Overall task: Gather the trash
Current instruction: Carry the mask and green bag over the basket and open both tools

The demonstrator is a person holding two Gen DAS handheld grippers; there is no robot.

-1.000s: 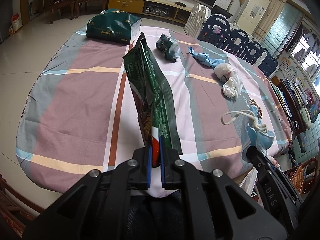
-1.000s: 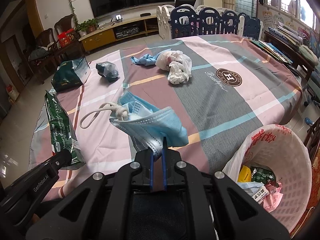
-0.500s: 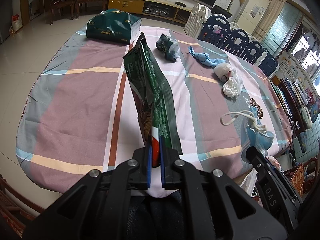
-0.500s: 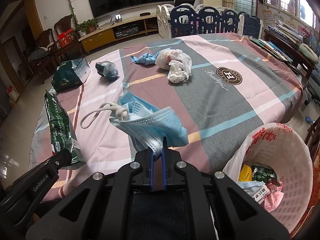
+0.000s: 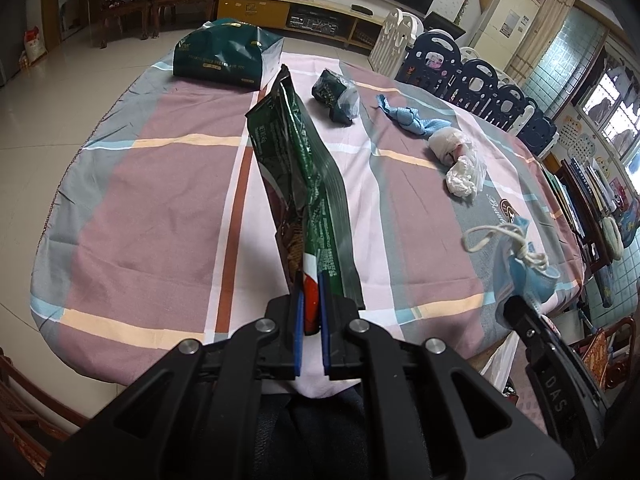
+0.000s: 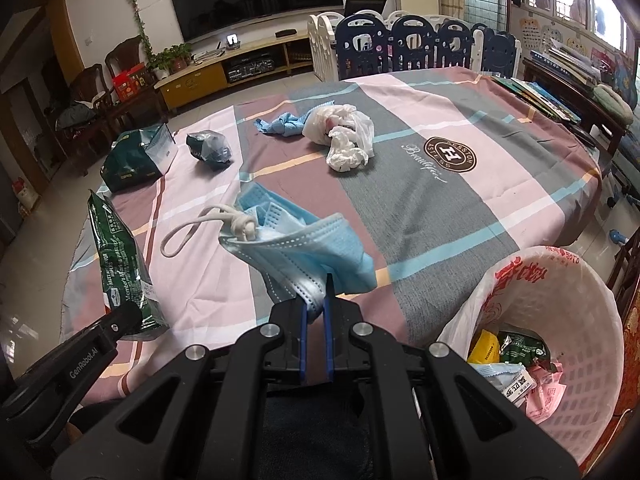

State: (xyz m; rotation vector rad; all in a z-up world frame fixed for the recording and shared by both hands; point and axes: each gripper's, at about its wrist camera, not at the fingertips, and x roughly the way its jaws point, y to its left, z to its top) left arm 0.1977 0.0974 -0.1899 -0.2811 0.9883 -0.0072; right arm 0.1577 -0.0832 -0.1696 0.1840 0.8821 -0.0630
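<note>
1. between the blue pads of the left gripper (image 5: 310, 312): bottom edge of a green snack bag (image 5: 304, 168), pinched. bag stands up and away from the fingers, held over the checked tablecloth (image 5: 160, 208).
2. right gripper (image 6: 315, 312): pads pressed together on a fold of a blue face mask (image 6: 304, 248). mask bunches out ahead of the fingertips, white ear loop (image 6: 192, 228) hanging off to its left.
3. low and right of the right gripper, off the table edge: white basket (image 6: 580, 320) lined with a plastic bag, wrappers already in the bottom.
4. cross-view: the snack bag shows at left in the right wrist view (image 6: 120, 264), the mask at right in the left wrist view (image 5: 520, 264). the two tools sit side by side at the near table edge.
5. well ahead of both tools, on the cloth: dark green carton bag (image 5: 224, 54) at the far edge, small dark wrapped bundle (image 5: 336, 96), twisted blue cloth (image 5: 412, 120), white plastic bag with crumpled tissue (image 5: 460, 160) touching the cloth's end.
6. ahead-right of the right gripper: round logo print (image 6: 450, 155) on the tablecloth, nothing on it.
</note>
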